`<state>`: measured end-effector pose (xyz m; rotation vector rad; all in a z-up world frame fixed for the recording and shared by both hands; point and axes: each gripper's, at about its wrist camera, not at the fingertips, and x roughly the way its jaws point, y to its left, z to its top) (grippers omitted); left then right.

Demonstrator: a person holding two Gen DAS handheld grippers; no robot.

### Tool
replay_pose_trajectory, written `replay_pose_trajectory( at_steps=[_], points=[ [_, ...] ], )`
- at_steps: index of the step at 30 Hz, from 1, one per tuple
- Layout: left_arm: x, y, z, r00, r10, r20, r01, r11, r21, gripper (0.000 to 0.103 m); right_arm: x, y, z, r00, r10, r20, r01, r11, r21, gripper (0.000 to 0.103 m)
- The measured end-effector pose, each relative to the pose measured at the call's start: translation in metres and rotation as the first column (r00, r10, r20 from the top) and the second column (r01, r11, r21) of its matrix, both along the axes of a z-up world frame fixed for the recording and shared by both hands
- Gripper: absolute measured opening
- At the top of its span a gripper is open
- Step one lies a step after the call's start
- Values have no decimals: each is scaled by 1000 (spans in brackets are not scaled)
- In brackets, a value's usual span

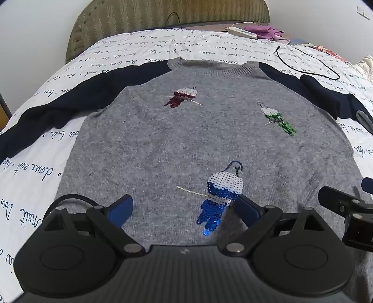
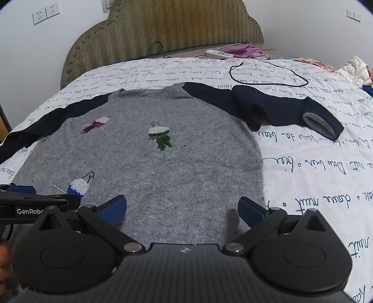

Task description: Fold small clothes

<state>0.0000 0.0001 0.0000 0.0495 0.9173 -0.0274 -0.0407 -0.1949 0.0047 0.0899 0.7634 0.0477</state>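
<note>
Both the left claw (image 1: 184,207) and right claw (image 2: 183,207) tilt downward, wide, above the sweater (image 1: 186,139).

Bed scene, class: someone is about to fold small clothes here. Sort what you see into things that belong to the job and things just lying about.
Belongs to the job:
- grey sweater, spread flat
- its navy sleeves
- left claw, open
- right claw, open

Just lying about:
- black cable
- power strip
- purple cloth
- headboard
- wall sockets
</note>
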Motion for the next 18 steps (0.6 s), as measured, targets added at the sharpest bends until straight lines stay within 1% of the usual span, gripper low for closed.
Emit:
replay_pose_trajectory(
  at_steps=[5,6,12,17,18],
  points=[
    [0,0,0,1000,-1,0,1,1000,3,95,-1,2,3,1000,6,-2,-6,1000,6,103],
    [0,0,0,1000,-2,1,2,1000,3,95,0,-2,-2,1000,2,-4,-2,1000,3,103],
    [-1,2,0,1000,-4,3,4,1000,2,95,-2,-2,-2,1000,-1,-7,1,1000,5,103],
    [-1,14,-2,1000,-4,10,4,1000,-2,95,-1,-2,-2,1000,-6,-14,6,1000,6,103],
    [-1,11,-1,1000,-3,10,3,1000,1,95,-1,-3,-2,1000,-7,-14,7,1000,7,103]
  ],
)
